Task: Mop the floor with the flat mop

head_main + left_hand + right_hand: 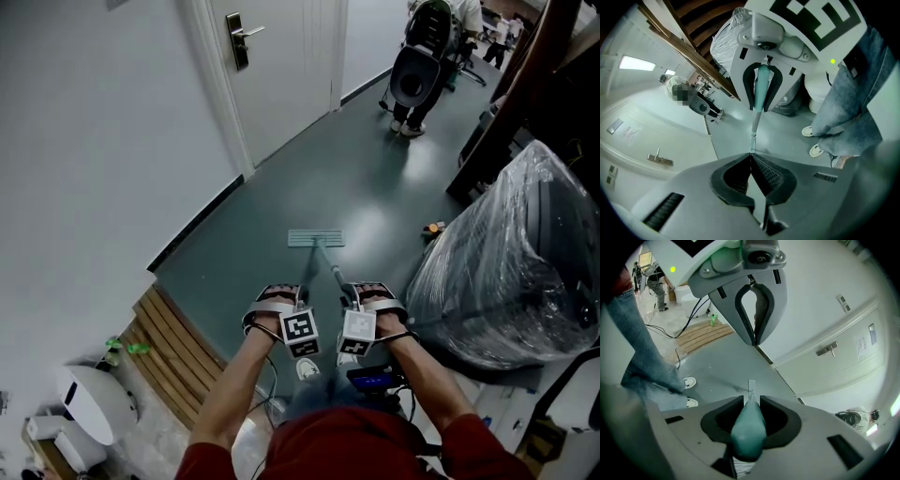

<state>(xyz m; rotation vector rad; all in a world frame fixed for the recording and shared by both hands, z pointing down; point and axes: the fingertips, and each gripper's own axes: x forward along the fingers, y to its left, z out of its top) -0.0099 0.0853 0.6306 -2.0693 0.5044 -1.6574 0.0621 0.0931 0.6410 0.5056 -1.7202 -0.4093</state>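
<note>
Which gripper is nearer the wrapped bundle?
Right. The right gripper grips the mop handle on the side toward the wrapped bundle. The left gripper is across the handle, farther from it.

Teal mop (316, 238), grey-green floor (375, 178)

**Hidden, Cropped, Indistinct**

Teal-gripped flat mop pole (328, 265): near end concealed, head view. Bulky object under clear plastic wrap (511, 262): contents unreadable; cut by right edge. Small orange item (433, 228): too small to identify. Distant standing person (418, 105): cropped at top edge.
</note>
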